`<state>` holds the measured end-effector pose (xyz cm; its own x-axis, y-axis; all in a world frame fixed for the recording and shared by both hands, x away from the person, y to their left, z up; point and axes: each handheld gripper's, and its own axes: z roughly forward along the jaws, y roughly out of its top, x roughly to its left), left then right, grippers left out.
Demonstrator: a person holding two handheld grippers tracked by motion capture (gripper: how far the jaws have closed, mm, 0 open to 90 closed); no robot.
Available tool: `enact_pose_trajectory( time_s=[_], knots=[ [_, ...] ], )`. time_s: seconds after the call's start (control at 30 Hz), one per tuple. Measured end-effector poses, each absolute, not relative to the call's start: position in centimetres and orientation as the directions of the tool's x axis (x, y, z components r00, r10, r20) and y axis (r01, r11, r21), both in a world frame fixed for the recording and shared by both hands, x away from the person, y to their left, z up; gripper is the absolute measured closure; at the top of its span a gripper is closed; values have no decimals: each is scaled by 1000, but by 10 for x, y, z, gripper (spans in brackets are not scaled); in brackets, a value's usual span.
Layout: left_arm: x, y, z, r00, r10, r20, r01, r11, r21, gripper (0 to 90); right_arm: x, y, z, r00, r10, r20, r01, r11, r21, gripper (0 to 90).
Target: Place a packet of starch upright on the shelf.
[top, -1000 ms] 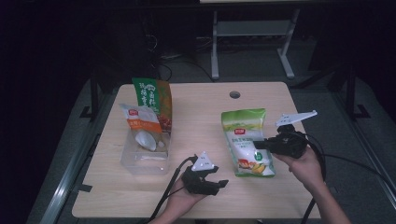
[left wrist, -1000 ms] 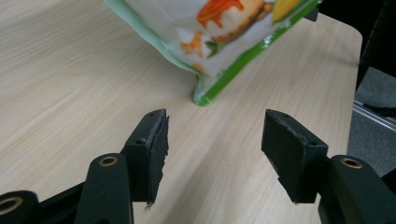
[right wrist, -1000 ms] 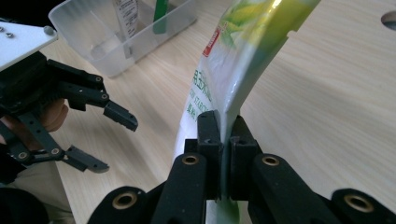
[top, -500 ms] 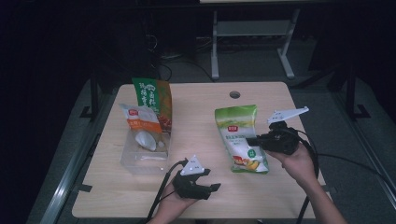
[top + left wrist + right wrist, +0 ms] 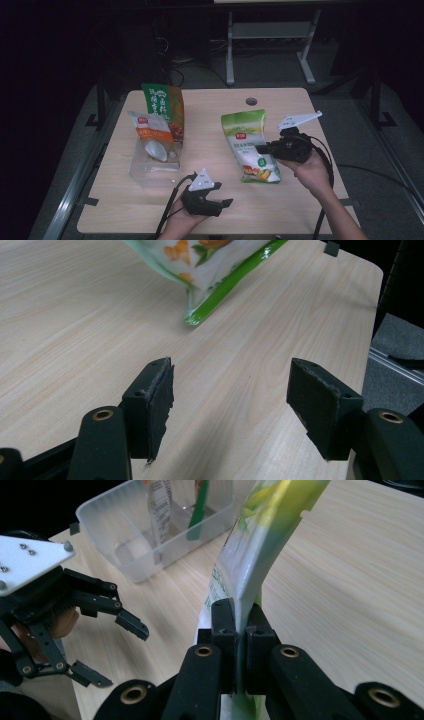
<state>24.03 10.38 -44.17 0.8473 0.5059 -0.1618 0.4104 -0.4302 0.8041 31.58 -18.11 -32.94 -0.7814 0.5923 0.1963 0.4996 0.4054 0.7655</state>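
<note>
carrying step: right gripper (image 5: 264, 148) clamped on edge of green snack bag (image 5: 250, 145), right of clear bin (image 5: 150, 172). left gripper (image 5: 220, 204) empty, jaws just opening, before the bin. next probably: carry bag over bin, lower upright beside the packets.

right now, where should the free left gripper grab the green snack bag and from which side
Judging by its pose, take the green snack bag by its flat sealed bottom edge, coming in low from the person's side. The right gripper is already shut on its right edge and holds it tilted, so that lower edge is the thin, free part facing the left gripper, whose open jaws have just been opening with nothing between them.
</note>
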Motion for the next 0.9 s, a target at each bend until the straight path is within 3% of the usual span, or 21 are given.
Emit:
enact_pose_trajectory(
  time_s=[0.9],
  knots=[
    [227,115,-444,859,491,-144,385,-434,815,315,325,-115,-299,-857,491,154,400,446,801,866]
  ],
)
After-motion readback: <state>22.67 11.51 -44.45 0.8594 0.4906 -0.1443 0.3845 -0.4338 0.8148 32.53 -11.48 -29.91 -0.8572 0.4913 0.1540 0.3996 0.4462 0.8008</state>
